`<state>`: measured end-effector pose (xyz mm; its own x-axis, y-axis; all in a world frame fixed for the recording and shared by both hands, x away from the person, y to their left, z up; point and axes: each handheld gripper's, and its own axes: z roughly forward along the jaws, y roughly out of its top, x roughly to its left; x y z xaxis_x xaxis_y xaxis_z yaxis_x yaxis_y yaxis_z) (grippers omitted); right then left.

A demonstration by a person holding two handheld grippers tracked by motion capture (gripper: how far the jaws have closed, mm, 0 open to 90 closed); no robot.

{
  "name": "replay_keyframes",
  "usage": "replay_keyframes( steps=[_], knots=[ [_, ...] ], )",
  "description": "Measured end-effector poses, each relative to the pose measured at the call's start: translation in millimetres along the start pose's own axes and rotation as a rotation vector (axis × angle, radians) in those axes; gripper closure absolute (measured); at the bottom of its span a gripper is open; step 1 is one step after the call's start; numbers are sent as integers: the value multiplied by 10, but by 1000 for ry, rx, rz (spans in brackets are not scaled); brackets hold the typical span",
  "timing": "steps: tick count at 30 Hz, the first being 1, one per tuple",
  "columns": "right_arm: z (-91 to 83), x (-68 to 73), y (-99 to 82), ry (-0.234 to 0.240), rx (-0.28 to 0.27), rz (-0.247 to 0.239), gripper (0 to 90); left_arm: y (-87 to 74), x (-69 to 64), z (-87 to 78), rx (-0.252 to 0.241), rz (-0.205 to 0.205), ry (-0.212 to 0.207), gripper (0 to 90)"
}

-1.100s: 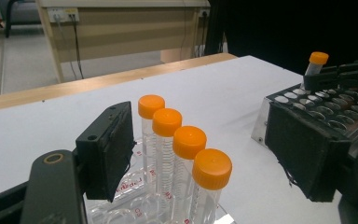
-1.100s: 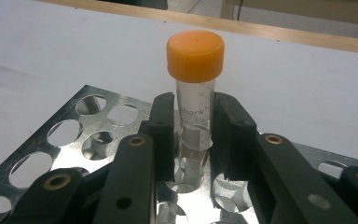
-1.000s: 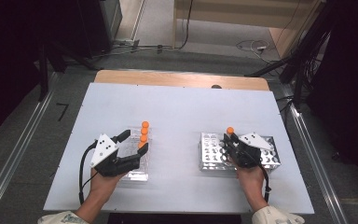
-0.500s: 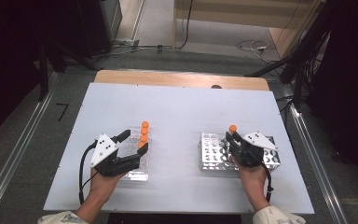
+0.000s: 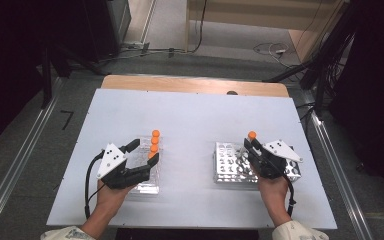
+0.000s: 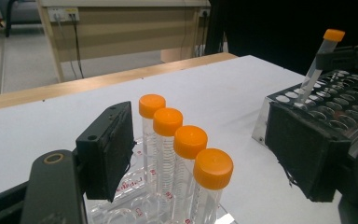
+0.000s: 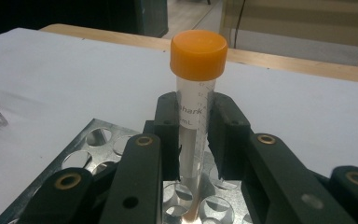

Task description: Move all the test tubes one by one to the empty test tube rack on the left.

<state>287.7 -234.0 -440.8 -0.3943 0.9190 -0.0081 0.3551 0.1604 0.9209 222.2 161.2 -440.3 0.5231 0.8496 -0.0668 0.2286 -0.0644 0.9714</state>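
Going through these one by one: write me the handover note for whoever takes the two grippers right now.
Right gripper: fingers shut on one orange-capped tube, its lower end in a hole of the metal rack at the table's right.
Left gripper: open, its fingers on either side of the row of four capped tubes without pressing them; these stand in the clear rack at the left.
Done: one tube brought to the metal rack.
Left: release that tube once seated, then probably move the other four across; the metal rack's other holes look free.
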Motion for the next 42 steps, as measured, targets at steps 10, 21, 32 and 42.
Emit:
replay_keyframes(
  steps=[10, 21, 32, 42],
  knots=[
    [-141, 15, 128, -10, -63, -7, 721, 1, -4, 12, 5, 4, 9, 204],
    [-262, 101, 233, 35, -99, -3, 720, 7, -2, 16, 6, 0, 12, 178],
    [-231, 321, 276, 129, -76, -24, 720, 23, -17, 9, -4, -8, 7, 177],
    [-161, 502, 263, 182, -49, -47, 720, 30, -32, 6, -11, -8, 5, 179]
  ],
)
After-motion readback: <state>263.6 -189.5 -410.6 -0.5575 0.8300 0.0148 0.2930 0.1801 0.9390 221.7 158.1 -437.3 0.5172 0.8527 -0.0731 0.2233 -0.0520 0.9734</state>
